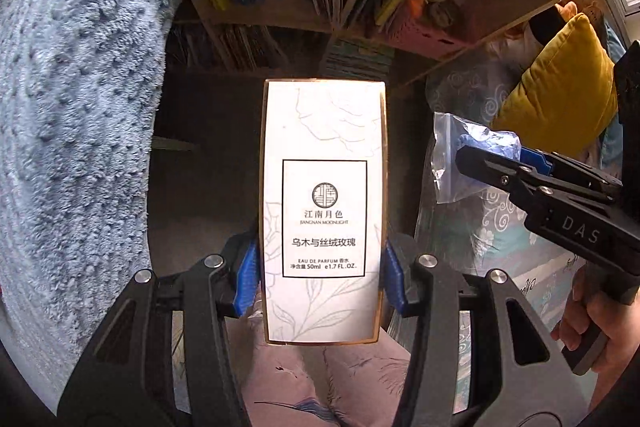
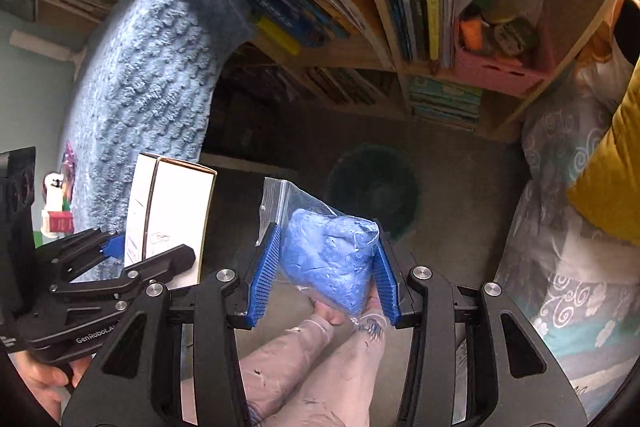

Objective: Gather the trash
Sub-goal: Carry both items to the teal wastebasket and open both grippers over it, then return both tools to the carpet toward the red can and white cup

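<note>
My left gripper (image 1: 320, 275) is shut on a tall white perfume box (image 1: 324, 203) with gold edges and holds it upright in the air. The box also shows in the right wrist view (image 2: 172, 215), at the left. My right gripper (image 2: 326, 275) is shut on a clear zip bag of blue material (image 2: 332, 259). In the left wrist view the bag (image 1: 460, 155) hangs from the right gripper (image 1: 492, 163) to the right of the box. Both are held above the floor.
A blue knobbly blanket (image 2: 148, 99) hangs at the left. A wooden bookshelf (image 2: 384, 39) full of books stands ahead with a pink basket (image 2: 504, 67). A dark round bin (image 2: 372, 187) sits on the grey carpet. Patterned bedding (image 2: 568, 267) and a yellow cushion (image 1: 560, 99) lie right.
</note>
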`<action>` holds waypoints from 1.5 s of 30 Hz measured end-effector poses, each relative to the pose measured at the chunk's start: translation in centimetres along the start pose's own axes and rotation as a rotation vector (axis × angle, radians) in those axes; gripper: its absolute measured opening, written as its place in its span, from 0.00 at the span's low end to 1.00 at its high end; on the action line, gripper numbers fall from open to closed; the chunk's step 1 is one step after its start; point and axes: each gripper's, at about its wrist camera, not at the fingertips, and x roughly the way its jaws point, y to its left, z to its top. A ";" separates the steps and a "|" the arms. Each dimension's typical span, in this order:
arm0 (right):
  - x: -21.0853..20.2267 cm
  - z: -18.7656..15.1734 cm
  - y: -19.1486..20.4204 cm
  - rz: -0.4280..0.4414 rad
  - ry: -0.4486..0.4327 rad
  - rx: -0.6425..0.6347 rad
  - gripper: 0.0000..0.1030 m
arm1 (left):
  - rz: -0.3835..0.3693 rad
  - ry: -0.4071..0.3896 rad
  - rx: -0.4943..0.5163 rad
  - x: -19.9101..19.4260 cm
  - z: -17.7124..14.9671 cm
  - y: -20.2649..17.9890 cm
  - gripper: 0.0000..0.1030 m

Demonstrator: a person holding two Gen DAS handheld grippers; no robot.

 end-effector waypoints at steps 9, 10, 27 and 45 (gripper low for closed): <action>2.5 1.6 -1.5 0.002 0.045 0.010 0.45 | 0.031 0.044 -0.013 2.9 2.0 -1.3 0.49; 2.8 1.9 -1.7 0.004 0.049 0.011 0.46 | 0.029 0.045 -0.018 3.1 2.3 -1.4 0.58; 1.6 3.3 -3.0 0.002 0.015 0.036 0.67 | 0.055 0.015 0.012 2.8 3.4 -1.6 0.80; -1.9 4.1 3.1 0.039 -0.029 -0.177 0.77 | 0.087 -0.143 -0.092 -4.8 0.2 2.2 0.85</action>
